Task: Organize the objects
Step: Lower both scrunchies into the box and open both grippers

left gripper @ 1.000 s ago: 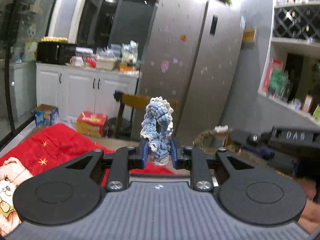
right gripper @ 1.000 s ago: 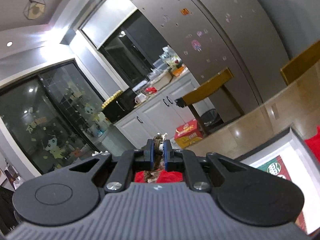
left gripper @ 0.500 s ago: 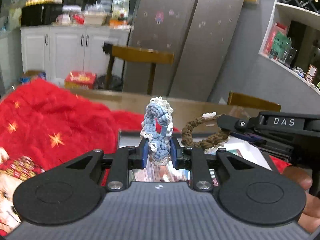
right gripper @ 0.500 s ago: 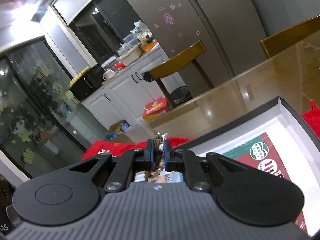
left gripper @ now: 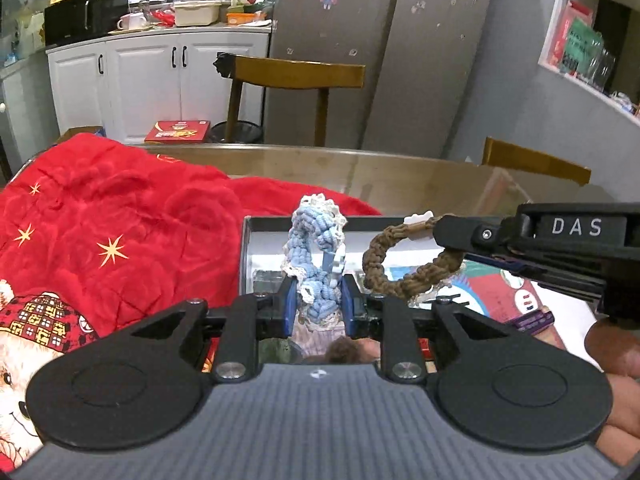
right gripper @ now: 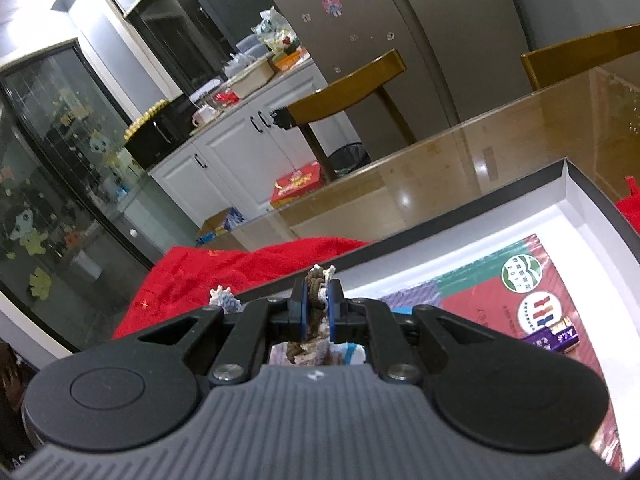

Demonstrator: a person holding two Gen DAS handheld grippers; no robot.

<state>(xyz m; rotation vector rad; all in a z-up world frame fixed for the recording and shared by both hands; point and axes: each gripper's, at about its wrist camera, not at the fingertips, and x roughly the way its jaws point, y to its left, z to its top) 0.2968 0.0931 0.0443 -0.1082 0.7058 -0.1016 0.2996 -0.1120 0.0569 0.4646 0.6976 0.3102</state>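
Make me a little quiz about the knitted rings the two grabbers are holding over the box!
1. True or false: the left gripper is shut on the blue braided ring.
2. What colour is the ring that the right gripper pinches?
A. brown
B. green
C. yellow
3. Fill in: to the left of the open box lies a red ____ with gold stars.

Key: 1 true; 2 A; 3 blanket.
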